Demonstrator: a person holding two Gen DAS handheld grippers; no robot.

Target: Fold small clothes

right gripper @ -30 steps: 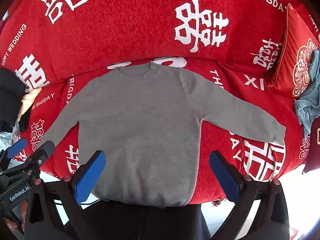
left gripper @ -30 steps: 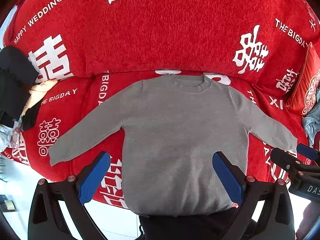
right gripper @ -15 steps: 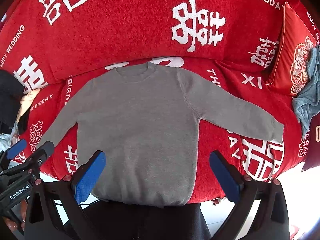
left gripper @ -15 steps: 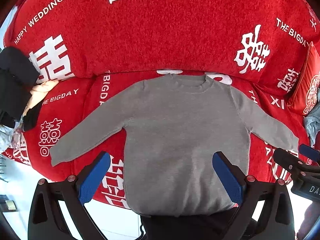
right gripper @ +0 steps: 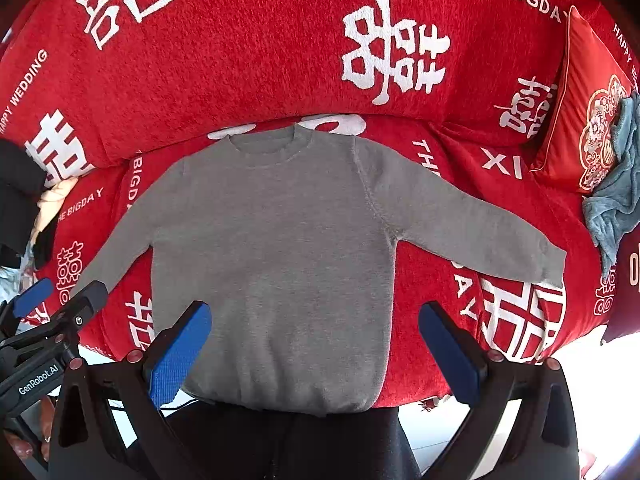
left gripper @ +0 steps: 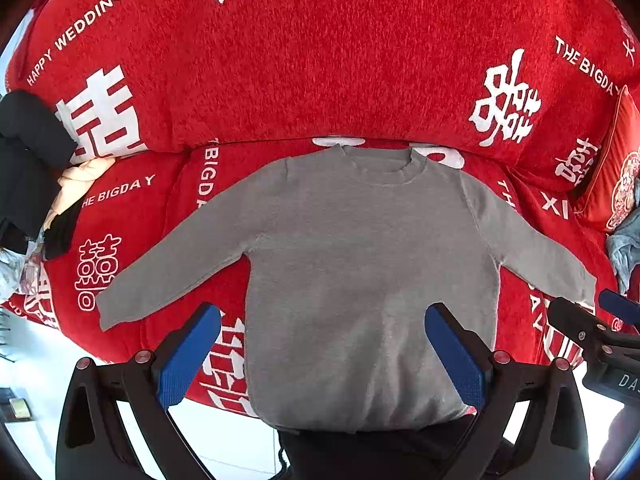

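A small grey long-sleeved sweater [left gripper: 360, 264] lies flat and face up on a red sofa seat [left gripper: 132, 208], neck toward the backrest, both sleeves spread out. It also shows in the right wrist view [right gripper: 276, 248]. My left gripper [left gripper: 322, 320] is open and empty, held above the sweater's hem. My right gripper [right gripper: 314, 320] is open and empty, also above the hem. The left gripper shows at the left edge of the right wrist view [right gripper: 60, 300], and the right gripper at the right edge of the left wrist view [left gripper: 592, 316].
The sofa cover is red with white lettering. Dark and cream clothes [left gripper: 36, 172] are piled at the sofa's left end. A red cushion [right gripper: 580, 120] and a blue-grey cloth [right gripper: 616, 200] lie at the right end. White floor [left gripper: 224, 436] shows below the seat edge.
Both views have shifted very slightly; the sweater sits a touch to the right in the left view and to the left in the right view. Both grippers stay open.
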